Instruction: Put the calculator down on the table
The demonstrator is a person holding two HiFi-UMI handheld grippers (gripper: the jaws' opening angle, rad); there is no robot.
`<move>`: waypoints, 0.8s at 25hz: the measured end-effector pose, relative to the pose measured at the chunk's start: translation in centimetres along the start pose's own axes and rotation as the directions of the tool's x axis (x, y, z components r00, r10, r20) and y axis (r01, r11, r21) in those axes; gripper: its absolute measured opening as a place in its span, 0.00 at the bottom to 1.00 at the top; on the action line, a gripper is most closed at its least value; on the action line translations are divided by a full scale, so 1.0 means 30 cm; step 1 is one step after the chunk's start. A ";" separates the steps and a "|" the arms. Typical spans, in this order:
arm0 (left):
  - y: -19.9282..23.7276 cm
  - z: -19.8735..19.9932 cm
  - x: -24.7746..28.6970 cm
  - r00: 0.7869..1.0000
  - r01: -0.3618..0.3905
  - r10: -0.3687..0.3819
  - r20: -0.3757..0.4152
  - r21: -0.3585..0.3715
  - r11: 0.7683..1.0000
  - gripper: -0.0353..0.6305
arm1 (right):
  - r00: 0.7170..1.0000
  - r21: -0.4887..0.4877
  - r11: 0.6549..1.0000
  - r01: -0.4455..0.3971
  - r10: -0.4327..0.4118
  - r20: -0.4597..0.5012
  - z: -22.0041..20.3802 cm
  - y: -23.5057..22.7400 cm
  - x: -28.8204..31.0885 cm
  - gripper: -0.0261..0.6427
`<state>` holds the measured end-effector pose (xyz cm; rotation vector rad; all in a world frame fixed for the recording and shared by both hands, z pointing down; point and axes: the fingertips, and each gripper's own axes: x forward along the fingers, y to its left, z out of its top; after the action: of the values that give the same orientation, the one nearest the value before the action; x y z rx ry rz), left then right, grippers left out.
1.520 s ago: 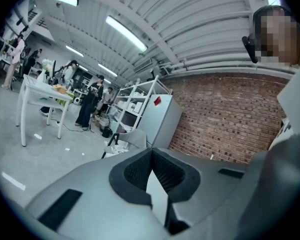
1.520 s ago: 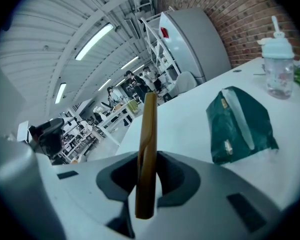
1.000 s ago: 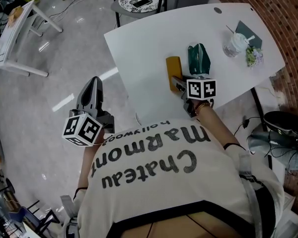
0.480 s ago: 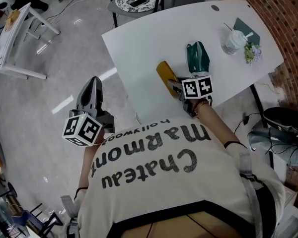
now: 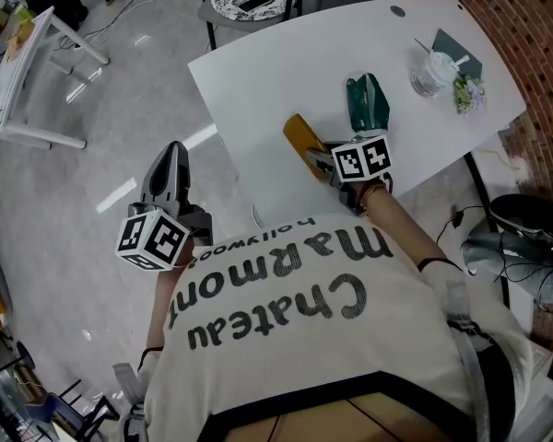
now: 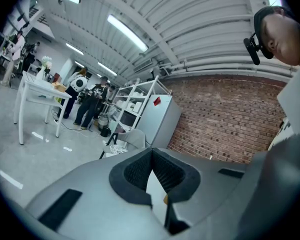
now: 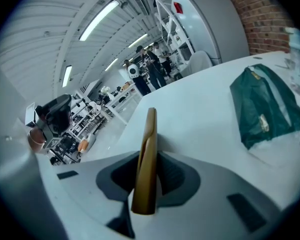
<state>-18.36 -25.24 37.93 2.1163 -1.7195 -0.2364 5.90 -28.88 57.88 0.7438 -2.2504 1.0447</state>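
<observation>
The white table (image 5: 258,72) carries a few things on its right half. The green pouch (image 5: 367,104) lies flat near the middle, closed, so its contents do not show. Far to the right stands a clear lidded cup (image 5: 430,72) with a straw; what is in it cannot be told. It rests on a dark green card (image 5: 463,58), with a small sprig of flowers (image 5: 467,95) just beside it.

The right gripper (image 5: 323,160) reaches over the near edge of the table. Its jaws stand partly apart, clamped on the near end of the mustard-yellow calculator (image 5: 300,140). The right gripper view shows the calculator held on edge between the pads, its far end sticking out over the tabletop. Whether that end touches the table cannot be told. The calculator sits just left of the pouch.

The left gripper (image 5: 173,155) hangs off the table, over the grey floor on the left. Its jaws meet at the tips with nothing between them.

Compared with a second ago, the calculator's far end has swung to the left, away from the pouch, and the right gripper has shifted a little left with it. The left gripper has kept its place.
</observation>
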 end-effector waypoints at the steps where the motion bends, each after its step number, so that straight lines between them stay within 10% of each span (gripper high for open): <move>1: 0.002 0.000 0.000 1.000 -0.001 0.001 0.000 -0.001 1.000 0.06 | 1.000 -0.003 1.000 -0.008 0.008 -0.006 -0.002 0.007 0.003 0.18; 20: 0.014 -0.019 -0.051 0.999 -0.034 0.035 0.023 -0.018 0.999 0.06 | 1.000 -0.033 0.999 0.026 -0.026 -0.003 -0.020 -0.006 0.007 0.21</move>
<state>-18.88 -23.70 38.44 2.0773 -1.7593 -0.2660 6.02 -28.57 58.44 0.7548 -2.2435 0.9934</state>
